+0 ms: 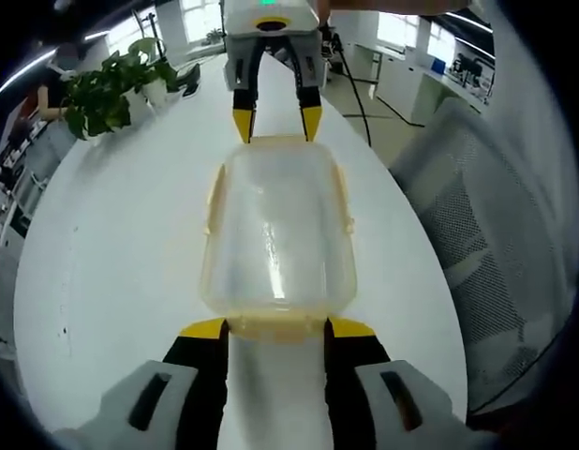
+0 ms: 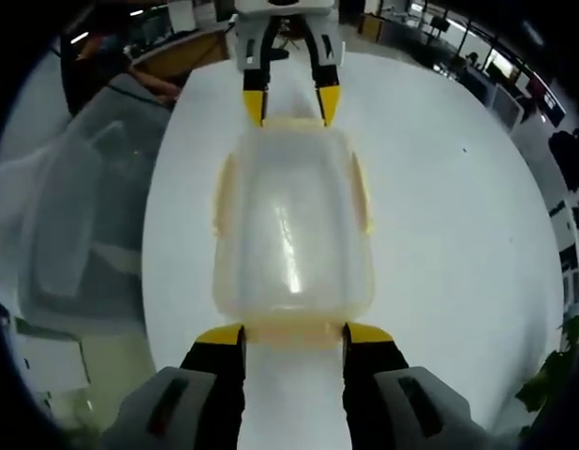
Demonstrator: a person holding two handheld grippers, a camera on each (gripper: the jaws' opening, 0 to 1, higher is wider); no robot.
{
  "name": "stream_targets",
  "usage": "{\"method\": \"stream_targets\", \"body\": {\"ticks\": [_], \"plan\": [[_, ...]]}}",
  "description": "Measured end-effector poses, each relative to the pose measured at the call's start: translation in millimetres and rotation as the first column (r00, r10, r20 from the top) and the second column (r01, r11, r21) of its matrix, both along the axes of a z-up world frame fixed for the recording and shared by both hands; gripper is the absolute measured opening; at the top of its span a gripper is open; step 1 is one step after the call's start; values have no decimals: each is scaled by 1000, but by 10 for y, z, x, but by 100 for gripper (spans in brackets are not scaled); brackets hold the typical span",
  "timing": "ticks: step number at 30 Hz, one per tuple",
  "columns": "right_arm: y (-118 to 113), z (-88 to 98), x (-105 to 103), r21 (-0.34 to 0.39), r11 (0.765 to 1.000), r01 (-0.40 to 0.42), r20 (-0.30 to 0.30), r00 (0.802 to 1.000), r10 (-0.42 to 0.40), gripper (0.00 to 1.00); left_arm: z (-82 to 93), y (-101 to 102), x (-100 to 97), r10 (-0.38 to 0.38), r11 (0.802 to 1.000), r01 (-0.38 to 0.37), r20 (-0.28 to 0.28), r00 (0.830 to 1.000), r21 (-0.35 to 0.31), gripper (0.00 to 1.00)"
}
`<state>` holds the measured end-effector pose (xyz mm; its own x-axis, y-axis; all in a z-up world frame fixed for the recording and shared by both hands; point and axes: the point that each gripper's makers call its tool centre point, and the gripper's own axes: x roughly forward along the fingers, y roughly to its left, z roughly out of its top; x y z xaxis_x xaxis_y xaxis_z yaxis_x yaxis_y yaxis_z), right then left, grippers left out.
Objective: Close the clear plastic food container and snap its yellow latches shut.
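Note:
A clear plastic food container (image 1: 275, 225) with its lid on lies lengthwise on the white table (image 1: 111, 262), between my two grippers. Pale yellow latches run along its long sides (image 1: 215, 197) and its ends (image 1: 275, 328). My left gripper (image 1: 276, 328) stands open at the near end, its yellow tips on either side of that end latch. At the far end my right gripper (image 1: 276, 122) is open in the same way. In the right gripper view the container (image 2: 289, 225) lies between the right gripper (image 2: 293, 334) at the bottom and the left gripper (image 2: 289, 105) at the top.
A potted plant (image 1: 111, 89) stands at the table's far left, and a black cable (image 1: 364, 103) runs off its far right. A grey mesh chair (image 1: 486, 216) stands beside the table edge, also seen as the chair (image 2: 74, 216) in the right gripper view. Office desks lie beyond.

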<state>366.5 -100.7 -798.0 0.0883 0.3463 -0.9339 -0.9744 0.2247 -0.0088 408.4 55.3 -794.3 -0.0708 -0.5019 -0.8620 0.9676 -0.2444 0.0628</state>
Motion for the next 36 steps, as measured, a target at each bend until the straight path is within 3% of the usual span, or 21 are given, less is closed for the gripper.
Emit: {"method": "stream_targets", "body": {"ticks": [2, 3, 5, 9, 15, 20, 22, 27, 28, 29, 30, 31, 33, 34, 35, 36], "plan": [[-12, -12, -4, -3, 1000, 7, 0, 1000, -7, 47, -4, 12, 28, 11, 1000, -11, 15, 1000, -5, 55], [-11, -17, -14, 2, 1000, 21, -5, 1000, -21, 50, 8, 28, 43, 22, 1000, -21, 17, 1000, -10, 56], [-25, -17, -20, 3, 1000, 25, -6, 1000, -25, 49, 31, 66, 15, 39, 999, -40, -21, 999, -10, 48], [-47, 24, -19, 8, 998, 59, 3, 998, -59, 49, 35, 122, 50, 58, 998, -58, -2, 998, -8, 50], [-89, 159, -5, 23, 987, 161, 11, 987, -161, 46, 85, 193, 30, 110, 994, -110, -28, 994, -5, 50], [-97, 219, -2, 23, 959, 283, -18, 959, -282, 44, 176, 133, 102, 241, 969, -242, -24, 970, -53, 51], [-98, 236, 21, 27, 933, 359, -35, 933, -358, 40, 217, 92, 104, 258, 963, -259, -23, 966, -77, 52], [-54, 261, 26, 30, 898, 440, -71, 897, -437, 40, 332, 35, 160, 396, 909, -402, -74, 915, -108, 52], [-47, 264, 36, 32, 875, 483, -79, 874, -480, 39, 344, 30, 166, 419, 898, -427, -88, 904, -110, 51], [-37, 266, 47, 34, 860, 510, -86, 858, -506, 39, 345, 37, 175, 471, 870, -482, -115, 874, -100, 51], [-35, 265, 58, 37, 844, 535, -91, 843, -531, 37, 347, 27, 177, 490, 858, -503, -132, 862, -102, 51], [-26, 264, 68, 42, 825, 563, -101, 824, -557, 36, 323, 48, 185, 528, 836, -542, -141, 837, -84, 50], [13, 266, 68, 59, 795, 604, -131, 794, -593, 37, 297, 55, 165, 560, 816, -574, -155, 814, -68, 50], [12, 261, 78, 59, 751, 658, -150, 750, -644, 37, 267, 86, 162, 606, 784, -620, -165, 778, -44, 50], [18, 258, 75, 61, 734, 677, -163, 732, -662, 36, 258, 86, 152, 617, 774, -632, -175, 767, -39, 50], [17, 250, 68, 60, 710, 702, -176, 708, -684, 35, 256, 62, 120, 634, 754, -655, -214, 743, -39, 50]]}}
